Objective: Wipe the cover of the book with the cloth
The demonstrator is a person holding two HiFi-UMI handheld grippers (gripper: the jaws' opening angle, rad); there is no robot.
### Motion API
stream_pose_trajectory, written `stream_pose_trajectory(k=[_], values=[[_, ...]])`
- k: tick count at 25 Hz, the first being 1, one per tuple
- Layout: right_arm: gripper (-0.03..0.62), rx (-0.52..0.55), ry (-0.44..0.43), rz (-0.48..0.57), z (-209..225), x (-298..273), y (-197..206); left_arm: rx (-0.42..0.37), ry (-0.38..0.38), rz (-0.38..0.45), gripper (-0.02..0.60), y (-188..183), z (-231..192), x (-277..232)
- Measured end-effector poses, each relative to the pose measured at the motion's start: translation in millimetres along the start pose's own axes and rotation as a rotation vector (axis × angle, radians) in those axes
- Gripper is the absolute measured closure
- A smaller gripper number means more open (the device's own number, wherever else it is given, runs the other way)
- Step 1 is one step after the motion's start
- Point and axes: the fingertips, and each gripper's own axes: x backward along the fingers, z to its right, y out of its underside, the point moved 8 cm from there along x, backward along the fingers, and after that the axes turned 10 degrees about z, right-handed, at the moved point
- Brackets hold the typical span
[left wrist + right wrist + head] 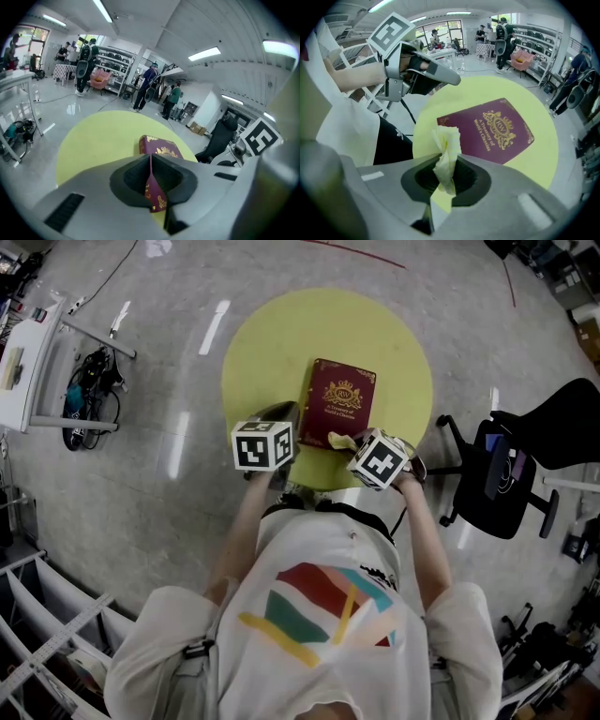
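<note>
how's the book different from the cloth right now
The book is maroon with gold print; the cloth is pale yellow. The book lies flat on the round table; the cloth is pinched in the right gripper. The book's cover is smooth, the cloth bunched up. Both are over the table.

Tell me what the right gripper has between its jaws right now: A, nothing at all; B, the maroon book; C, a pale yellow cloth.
C: the right gripper has its jaws closed on the crumpled pale yellow cloth, which sticks out past them.
</note>
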Motion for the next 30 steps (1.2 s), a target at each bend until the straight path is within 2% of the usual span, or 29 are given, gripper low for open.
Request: stream_pose_trajectory(k=[3, 10, 14, 16, 21, 26, 30], values=[[0.566, -0.009, 0.088, 0.06, 11.4, 23.2, -18.5, -0.02, -0.01, 0.114, 0.565, -28.4, 2.9, 11.7], [0.566, 0.058, 0.354, 0.195, 54.7, 73.4, -65.0, -0.053, 0.014, 0.354, 0.565, -77.1, 18.2, 35.3], [0.566, 0.126, 0.475, 0.202, 79.7, 82.5, -87.4, -0.079, 0.011, 0.452, 0.565, -93.2, 24.6, 49.5], [0.566, 0.161, 0.484, 0.187, 90.2, 76.5, -99.5, -0.092, 0.008, 0.481, 0.565, -98.4, 24.6, 56.2], [0.566, 0.247, 0.425, 0.117, 112.2, 42.1, -114.5, -0.1, -0.021, 0.519, 0.565, -97.5, 24.6, 67.4], [0.566, 0.235, 0.428, 0.049, 133.6, 4.1, -117.4, -0.106, -0.048, 0.563, 0.565, -93.4, 19.3, 82.0], [0.566, 0.241, 0.409, -0.005, 148.0, -22.2, -119.0, -0.129, -0.086, 0.559, 0.565, -92.9, 11.5, 89.3]])
